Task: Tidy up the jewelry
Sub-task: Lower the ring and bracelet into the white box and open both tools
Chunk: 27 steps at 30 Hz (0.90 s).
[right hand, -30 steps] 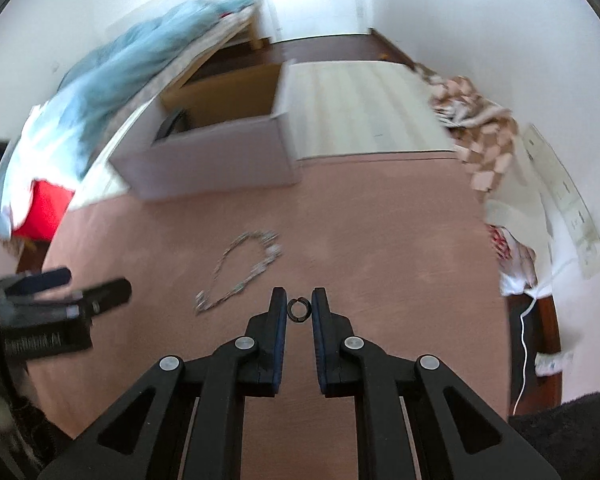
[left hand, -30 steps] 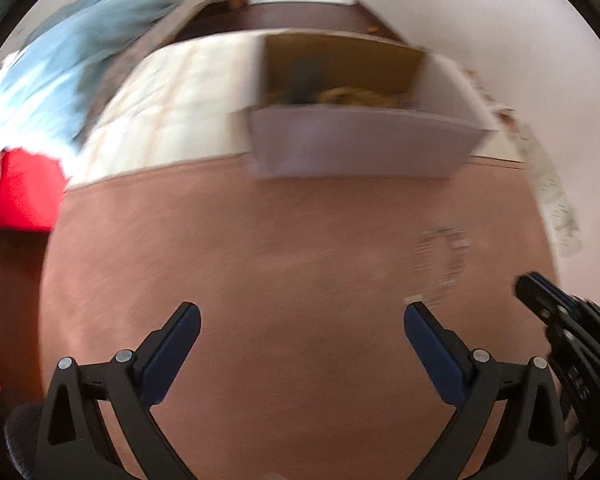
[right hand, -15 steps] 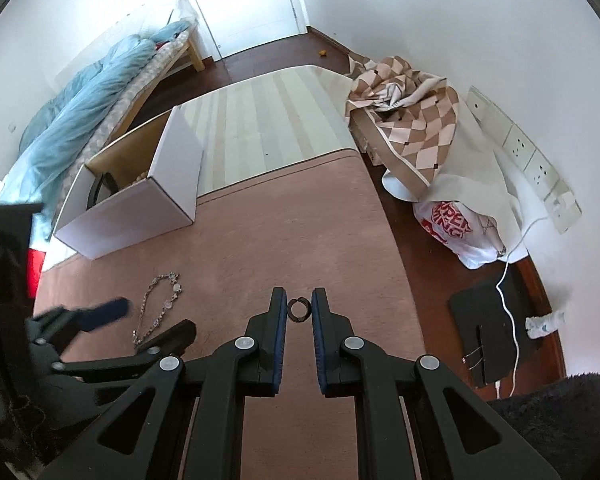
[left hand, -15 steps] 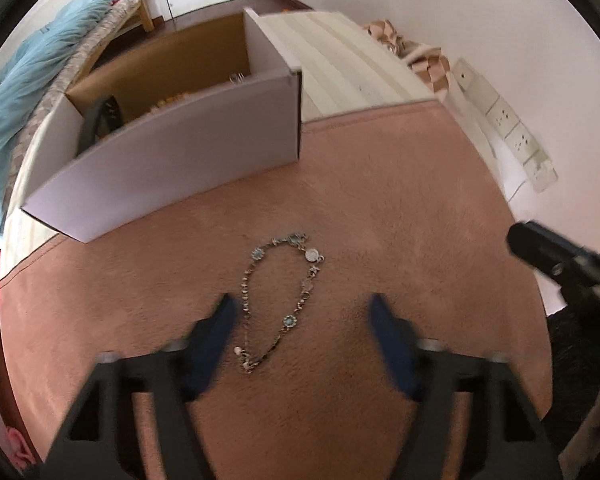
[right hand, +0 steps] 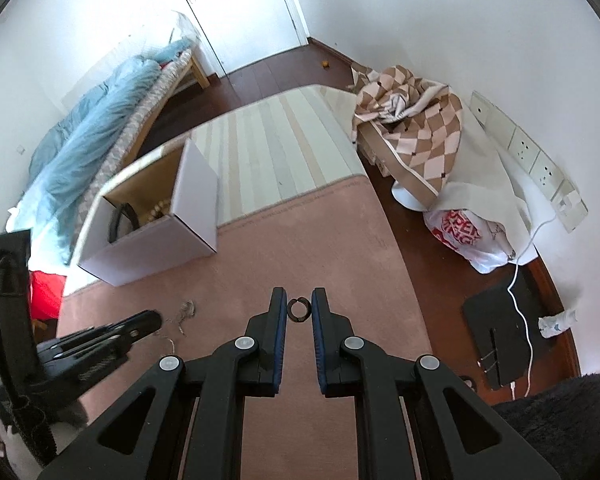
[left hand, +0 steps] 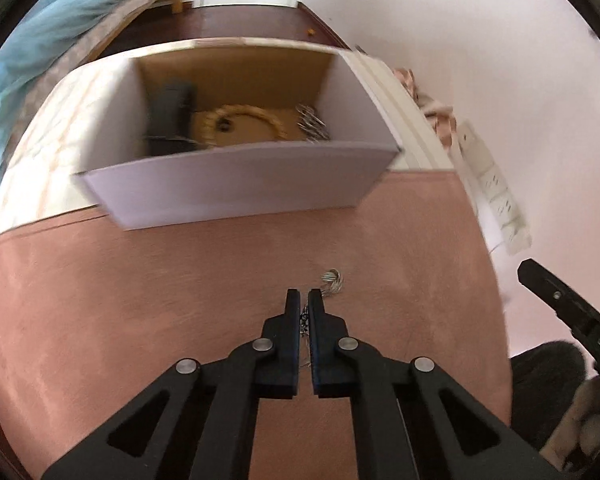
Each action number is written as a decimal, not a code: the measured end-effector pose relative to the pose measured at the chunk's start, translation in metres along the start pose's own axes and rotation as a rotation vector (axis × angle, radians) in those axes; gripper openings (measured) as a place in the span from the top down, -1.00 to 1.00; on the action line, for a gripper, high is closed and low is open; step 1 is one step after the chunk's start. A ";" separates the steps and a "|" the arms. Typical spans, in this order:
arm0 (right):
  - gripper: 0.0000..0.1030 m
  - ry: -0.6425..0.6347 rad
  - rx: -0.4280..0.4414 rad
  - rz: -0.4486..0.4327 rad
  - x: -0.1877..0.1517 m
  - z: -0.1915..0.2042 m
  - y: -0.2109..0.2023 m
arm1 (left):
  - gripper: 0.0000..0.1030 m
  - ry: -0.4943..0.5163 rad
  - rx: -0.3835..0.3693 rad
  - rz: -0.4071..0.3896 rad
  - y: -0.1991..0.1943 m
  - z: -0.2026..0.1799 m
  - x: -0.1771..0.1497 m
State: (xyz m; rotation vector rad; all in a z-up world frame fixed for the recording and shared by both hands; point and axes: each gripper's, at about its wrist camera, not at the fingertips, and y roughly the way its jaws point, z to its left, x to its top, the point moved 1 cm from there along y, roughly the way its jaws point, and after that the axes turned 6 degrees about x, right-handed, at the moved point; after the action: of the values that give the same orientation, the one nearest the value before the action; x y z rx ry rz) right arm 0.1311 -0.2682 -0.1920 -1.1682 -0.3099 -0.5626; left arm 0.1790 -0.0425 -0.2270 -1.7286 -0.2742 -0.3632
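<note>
My left gripper [left hand: 304,297] is shut on the thin silver charm necklace [left hand: 333,280], whose chain runs between the pads while its bunched end hangs over the pink rug [left hand: 140,320]. In the right wrist view that necklace [right hand: 187,309] dangles just ahead of the left gripper [right hand: 148,318]. My right gripper [right hand: 299,295] is shut on a small dark ring [right hand: 291,313], held above the rug. An open white cardboard box [left hand: 240,184] stands beyond; inside lie a black band [left hand: 172,116], a beaded yellow loop [left hand: 244,114] and silver pieces [left hand: 312,124].
A striped mat [right hand: 280,148] lies behind the box [right hand: 160,248]. A bed with a blue duvet [right hand: 92,140] is at the left. A checkered blanket [right hand: 416,132], a plastic bag [right hand: 464,236] and a black board with a white cable [right hand: 500,332] are at the right.
My left gripper went from wide open to shut on the necklace, which is now bunched instead of lying spread on the rug. The right gripper kept the ring and rolled.
</note>
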 end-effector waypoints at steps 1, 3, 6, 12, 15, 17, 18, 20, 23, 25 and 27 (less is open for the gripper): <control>0.75 0.002 0.010 -0.006 0.001 0.002 -0.002 | 0.97 -0.013 -0.008 -0.006 -0.007 0.006 0.000; 0.75 0.005 0.030 -0.012 0.004 0.008 -0.005 | 0.97 -0.029 -0.018 -0.017 -0.019 0.014 0.001; 0.75 0.002 0.064 -0.015 0.008 0.018 -0.007 | 0.97 -0.041 -0.035 -0.035 -0.036 0.019 0.001; 0.75 -0.012 0.131 -0.024 0.025 0.037 -0.014 | 0.97 -0.059 -0.086 -0.095 -0.078 0.029 0.017; 0.75 -0.025 0.176 -0.031 0.040 0.052 -0.017 | 0.97 -0.060 -0.119 -0.131 -0.105 0.035 0.033; 0.75 -0.033 0.207 -0.032 0.052 0.062 -0.017 | 0.97 -0.060 -0.140 -0.159 -0.120 0.036 0.049; 0.75 -0.040 0.226 -0.029 0.060 0.068 -0.015 | 0.97 -0.058 -0.146 -0.170 -0.126 0.036 0.057; 0.75 -0.050 0.261 -0.024 0.075 0.080 -0.012 | 0.97 -0.046 -0.144 -0.195 -0.135 0.037 0.071; 0.75 -0.090 0.295 -0.011 0.100 0.101 -0.002 | 0.97 -0.035 -0.143 -0.207 -0.135 0.035 0.098; 0.75 -0.113 0.310 0.017 0.116 0.114 0.010 | 0.97 -0.035 -0.147 -0.199 -0.128 0.036 0.115; 0.75 -0.134 0.319 0.053 0.129 0.124 0.026 | 0.97 -0.029 -0.139 -0.175 -0.114 0.038 0.133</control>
State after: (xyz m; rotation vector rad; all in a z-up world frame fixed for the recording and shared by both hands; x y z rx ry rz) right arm 0.2585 -0.1788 -0.1004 -0.9032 -0.4642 -0.3724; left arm 0.2623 0.0137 -0.0784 -1.8527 -0.4318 -0.4948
